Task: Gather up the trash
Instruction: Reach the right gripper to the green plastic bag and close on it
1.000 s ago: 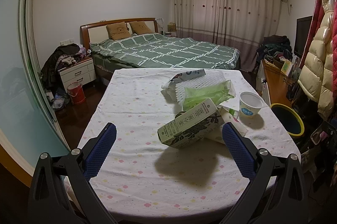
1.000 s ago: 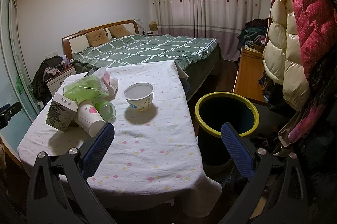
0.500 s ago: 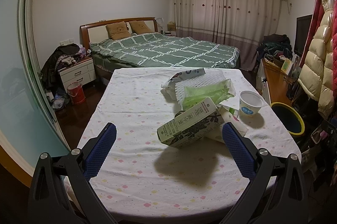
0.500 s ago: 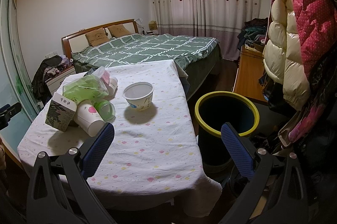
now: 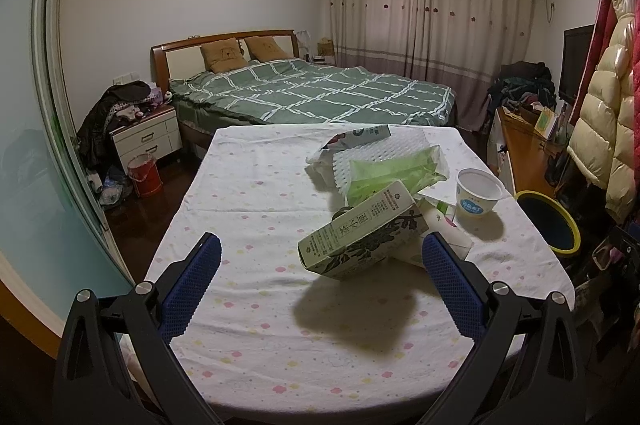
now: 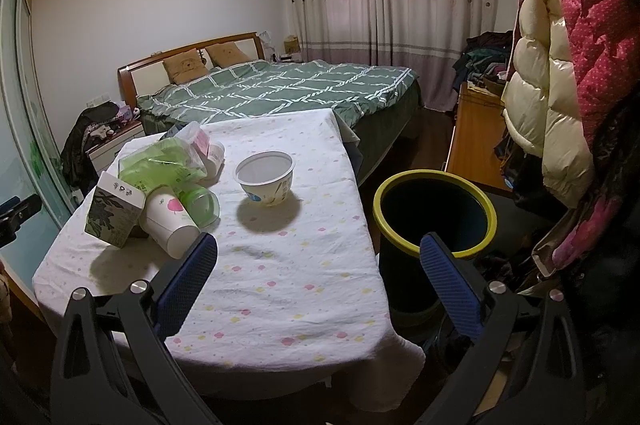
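Observation:
A heap of trash lies on the table point(image 5: 248, 209) with its dotted white cloth: a green-and-white carton point(image 5: 360, 237) point(image 6: 114, 211), a green plastic bag point(image 5: 394, 171) point(image 6: 160, 167), white foam netting point(image 5: 376, 155), a tipped paper cup point(image 6: 170, 221) and a green cup point(image 6: 200, 203). A white paper bowl point(image 5: 478, 192) point(image 6: 266, 181) stands apart to the right. A dark bin with a yellow rim point(image 6: 434, 211) point(image 5: 550, 225) stands on the floor beside the table. My left gripper point(image 5: 320, 261) hovers open before the carton. My right gripper point(image 6: 320, 261) is open over the table's right edge, holding nothing.
A bed point(image 5: 312, 93) with a green checked cover sits behind the table. Puffy coats point(image 6: 560, 65) hang at the right, above a wooden cabinet point(image 6: 476, 141). A nightstand point(image 5: 146, 137) and a red bucket point(image 5: 144, 175) stand at the left, near a glass sliding door point(image 5: 36, 145).

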Available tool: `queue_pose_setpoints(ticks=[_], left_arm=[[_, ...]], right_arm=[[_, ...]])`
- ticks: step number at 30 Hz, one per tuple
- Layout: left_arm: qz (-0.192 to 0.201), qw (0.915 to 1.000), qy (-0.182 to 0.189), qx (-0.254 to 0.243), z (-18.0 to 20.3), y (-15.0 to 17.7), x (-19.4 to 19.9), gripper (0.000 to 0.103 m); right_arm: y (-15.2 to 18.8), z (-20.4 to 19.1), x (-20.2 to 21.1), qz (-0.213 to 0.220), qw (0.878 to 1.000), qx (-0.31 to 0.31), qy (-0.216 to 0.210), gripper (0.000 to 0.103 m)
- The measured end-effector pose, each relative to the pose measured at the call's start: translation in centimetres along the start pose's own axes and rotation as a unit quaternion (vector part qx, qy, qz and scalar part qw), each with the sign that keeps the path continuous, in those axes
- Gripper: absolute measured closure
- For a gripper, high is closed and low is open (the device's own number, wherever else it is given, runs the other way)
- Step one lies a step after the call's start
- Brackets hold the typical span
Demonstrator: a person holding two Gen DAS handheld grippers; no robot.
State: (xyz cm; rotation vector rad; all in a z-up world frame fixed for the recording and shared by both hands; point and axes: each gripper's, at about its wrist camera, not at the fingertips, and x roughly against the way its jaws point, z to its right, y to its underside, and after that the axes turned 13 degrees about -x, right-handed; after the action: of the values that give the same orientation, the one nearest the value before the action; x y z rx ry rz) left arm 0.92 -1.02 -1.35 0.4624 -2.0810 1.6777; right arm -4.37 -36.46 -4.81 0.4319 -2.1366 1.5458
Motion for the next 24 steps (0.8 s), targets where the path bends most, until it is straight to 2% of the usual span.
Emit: queue_pose_setpoints(ticks=[6,11,17,24], left_arm=[[-0.004,0.9999,-0.009,0.002,-0.6,-0.1,-0.3,0.004],[-0.006,0.9998,-0.019,0.007,-1.5,-0.1,-0.5,0.004],[-0.013,0.9995,-0.027,0.009,-2.4,0.2,-1.3,0.004],[-0.023,0.999,-0.037,0.012,-3.8,0.6,-3.3,0.004]], right_arm=[[-0.3,-0.6,-0.6,-0.007,1.0,0.004,-0.011,0.006],[-1.4,-2.7,-1.7,-0.016,0.999,0.018,-0.044,0.006],[-3.0,-7.0,-4.5,-0.034,0.992,0.038,-0.111,0.006],[-4.5,-12.7,-9.4,-0.057,0.983,0.073,-0.156,0.008]])
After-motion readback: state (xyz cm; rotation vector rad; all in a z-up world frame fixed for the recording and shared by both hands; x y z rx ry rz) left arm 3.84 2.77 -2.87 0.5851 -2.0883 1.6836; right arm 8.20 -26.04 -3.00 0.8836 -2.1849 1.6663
